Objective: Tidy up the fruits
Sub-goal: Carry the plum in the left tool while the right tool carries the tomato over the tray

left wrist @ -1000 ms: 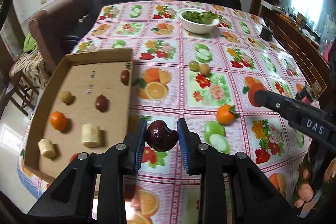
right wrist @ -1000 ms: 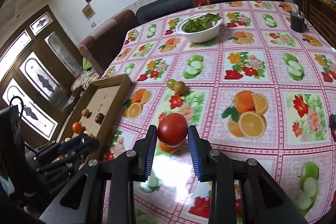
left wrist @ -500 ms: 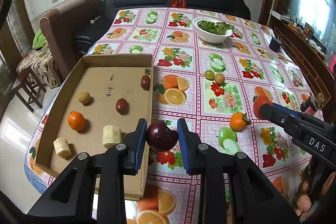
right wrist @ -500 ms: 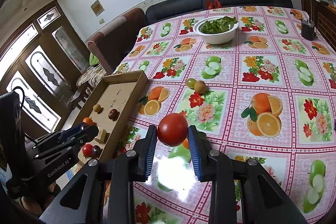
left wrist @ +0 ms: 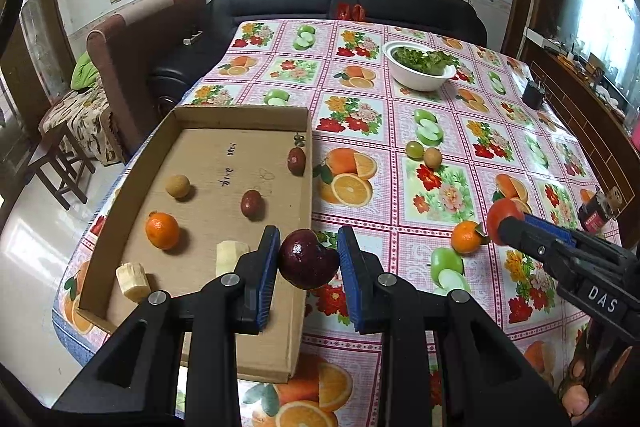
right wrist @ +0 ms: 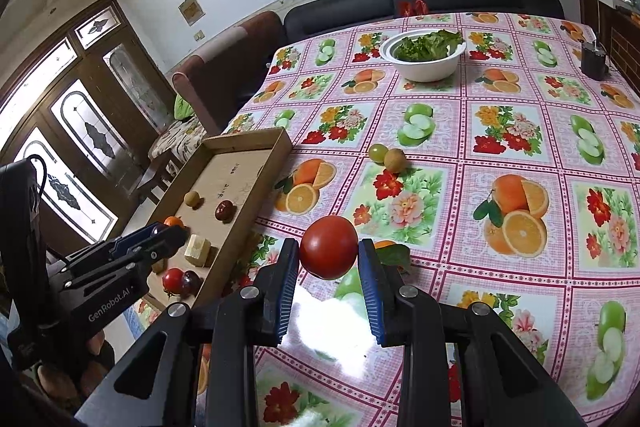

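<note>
We hold the left hand-held gripper (left wrist: 308,259) clamped on a dark purple fruit (left wrist: 308,259), its blue pads pressing both sides, raised above the right wall of the cardboard tray (left wrist: 305,187) that lies at the bench's left edge. Our right hand-held gripper (right wrist: 329,254) is clamped on a red tomato (right wrist: 329,247), held over the bench (right wrist: 460,259) just right of the tray.

In the tray we see a mandarin (left wrist: 162,230), a tan round fruit (left wrist: 177,185), a dark red date-like fruit (left wrist: 252,203), another dark red fruit (left wrist: 296,160) against the right wall, and two pale banana pieces (left wrist: 132,281) toward the near edge. From the right wrist view a small red tomato (right wrist: 173,279) and a dark fruit beside it lie in the tray's near corner.

On the flowered tablecloth, a second mandarin (left wrist: 466,237) lies near the right hand-held gripper's tips; a green grape (left wrist: 415,149) and a brown round fruit (left wrist: 433,157) touch each other mid-bench. A white bowl of greens (left wrist: 420,70) stands toward the far edge.
</note>
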Demonstrator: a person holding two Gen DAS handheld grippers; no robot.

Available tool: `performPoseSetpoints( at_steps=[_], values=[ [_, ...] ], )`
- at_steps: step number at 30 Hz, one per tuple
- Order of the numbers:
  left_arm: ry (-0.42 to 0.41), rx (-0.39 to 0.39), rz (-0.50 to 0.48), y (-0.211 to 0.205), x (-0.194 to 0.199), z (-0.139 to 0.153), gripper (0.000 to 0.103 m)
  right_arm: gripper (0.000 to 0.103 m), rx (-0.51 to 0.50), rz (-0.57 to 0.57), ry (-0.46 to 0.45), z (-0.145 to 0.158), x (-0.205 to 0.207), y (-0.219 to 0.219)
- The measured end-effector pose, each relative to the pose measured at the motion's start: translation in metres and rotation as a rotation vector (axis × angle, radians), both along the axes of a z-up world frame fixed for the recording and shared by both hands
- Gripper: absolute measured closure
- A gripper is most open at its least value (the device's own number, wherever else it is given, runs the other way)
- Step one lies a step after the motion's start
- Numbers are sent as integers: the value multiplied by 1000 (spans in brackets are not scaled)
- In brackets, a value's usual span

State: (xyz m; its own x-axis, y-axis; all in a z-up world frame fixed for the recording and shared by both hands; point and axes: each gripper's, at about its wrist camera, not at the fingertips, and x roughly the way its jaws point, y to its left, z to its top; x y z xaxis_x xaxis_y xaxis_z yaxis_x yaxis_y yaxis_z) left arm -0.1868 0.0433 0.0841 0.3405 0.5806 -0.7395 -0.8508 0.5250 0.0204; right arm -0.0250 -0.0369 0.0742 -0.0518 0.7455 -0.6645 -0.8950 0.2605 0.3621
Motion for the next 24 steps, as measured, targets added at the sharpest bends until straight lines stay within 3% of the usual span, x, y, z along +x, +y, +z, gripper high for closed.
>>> performPoseSetpoints(
  at_steps=[11,24],
  values=[
    [2,-12,52,22,-16,-4,76,72,-11,40,-2,-3,-16,16],
    [-16,-90,118,61,-44,-16,76,72,-19,93,-4,-5,-35,51]
  ],
)
